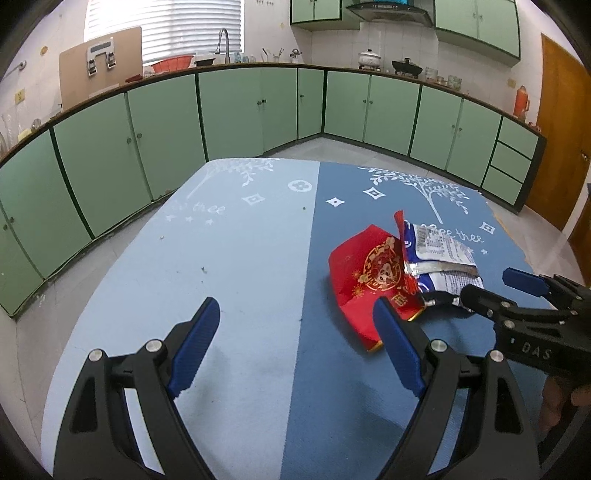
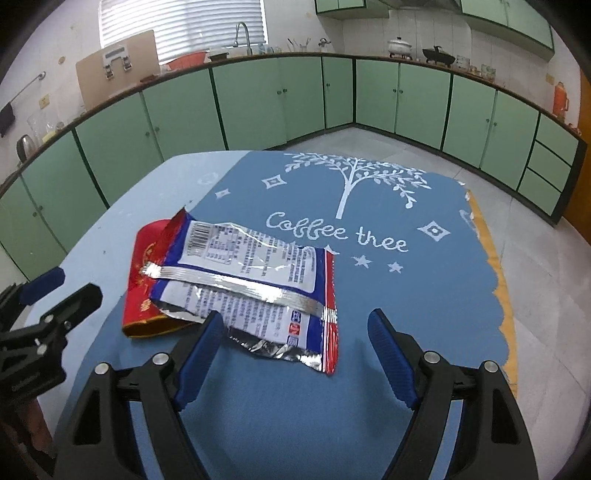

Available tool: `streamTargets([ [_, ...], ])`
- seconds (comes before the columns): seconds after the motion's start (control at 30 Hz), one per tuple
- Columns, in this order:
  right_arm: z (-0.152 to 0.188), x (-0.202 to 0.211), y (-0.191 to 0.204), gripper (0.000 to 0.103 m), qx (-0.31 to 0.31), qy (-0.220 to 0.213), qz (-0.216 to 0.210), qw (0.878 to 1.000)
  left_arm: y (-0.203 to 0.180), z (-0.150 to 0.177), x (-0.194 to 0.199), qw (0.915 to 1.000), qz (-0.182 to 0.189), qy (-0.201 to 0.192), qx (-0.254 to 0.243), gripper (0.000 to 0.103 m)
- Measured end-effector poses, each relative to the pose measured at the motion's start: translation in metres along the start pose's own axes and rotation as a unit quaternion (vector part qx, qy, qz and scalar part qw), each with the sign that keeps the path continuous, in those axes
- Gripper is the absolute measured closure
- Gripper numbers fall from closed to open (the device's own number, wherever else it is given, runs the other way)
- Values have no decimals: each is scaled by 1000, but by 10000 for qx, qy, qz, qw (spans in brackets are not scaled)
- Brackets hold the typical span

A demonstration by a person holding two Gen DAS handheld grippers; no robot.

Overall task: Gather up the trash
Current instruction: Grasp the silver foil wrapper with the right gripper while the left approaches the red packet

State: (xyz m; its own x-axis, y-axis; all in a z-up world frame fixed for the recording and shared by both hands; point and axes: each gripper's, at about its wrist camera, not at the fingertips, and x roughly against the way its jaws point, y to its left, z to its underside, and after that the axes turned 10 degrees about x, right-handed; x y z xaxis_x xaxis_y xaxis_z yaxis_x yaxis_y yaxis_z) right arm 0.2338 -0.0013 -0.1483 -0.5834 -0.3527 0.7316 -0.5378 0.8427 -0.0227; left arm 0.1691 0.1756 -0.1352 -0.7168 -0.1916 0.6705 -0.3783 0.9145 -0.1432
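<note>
Left gripper (image 1: pixel 295 347) agape, right gripper (image 2: pixel 295 350) agape

Even indoor daylight, sharp centre, heavy fisheye bend at the rims.

You had a bright window (image 1: pixel 164 29) with slatted blinds as the main light source, blown out to near white in both views. The foil wrapper (image 2: pixel 255 284) threw small glints off its silver seam. Soft, faint shadows lay on the blue table mat (image 2: pixel 424 295) under your gripper fingers (image 2: pixel 391 358). The counter line (image 1: pixel 258 66) curved strongly, and dark vignetting closed the corners. Detail stayed crisp mid-frame; far shelves looked slightly soft.
</note>
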Motion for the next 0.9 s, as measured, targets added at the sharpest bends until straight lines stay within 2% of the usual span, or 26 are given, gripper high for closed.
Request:
streamTargets([
  [0.17, -6, -17, -2, 26, 13, 120, -134, 9998, 3, -2, -6, 10000, -39, 42, 16, 21],
  [0.23, -6, -24, -2, 40, 1, 238, -224, 9995, 3, -2, -8, 10000, -48, 56, 24, 21],
  [0.3, -7, -28, -3, 44, -14, 283, -248, 9993, 4, -3, -11, 10000, -54, 77, 27, 21],
  [0.37, -8, -28, -5, 53, -23, 263, -266, 9993, 3, -2, -13, 9999, -55, 109, 19, 21],
  [0.53, -8, -27, -11, 85, -86, 244, -194, 9995, 0, -2, -14, 9999, -37, 122, 3, 21],
  [0.6, -8, -25, -13, 91, -113, 241, -219, 9994, -3, -3, -14, 9999, -7, 122, -12, 21],
  [0.7, -10, -25, -14, 91, 0, 253, -220, 9994, -5, -2, -13, 9999, 13, 124, -24, 21],
  [0.8, -9, -21, -13, 72, 44, 188, -87, 9998, -6, 0, -14, 9999, 27, 151, -5, 21],
  [0.9, -13, -18, -14, 64, 29, 21, -75, 10000, -7, 0, -14, 9999, 38, 164, -4, 21],
])
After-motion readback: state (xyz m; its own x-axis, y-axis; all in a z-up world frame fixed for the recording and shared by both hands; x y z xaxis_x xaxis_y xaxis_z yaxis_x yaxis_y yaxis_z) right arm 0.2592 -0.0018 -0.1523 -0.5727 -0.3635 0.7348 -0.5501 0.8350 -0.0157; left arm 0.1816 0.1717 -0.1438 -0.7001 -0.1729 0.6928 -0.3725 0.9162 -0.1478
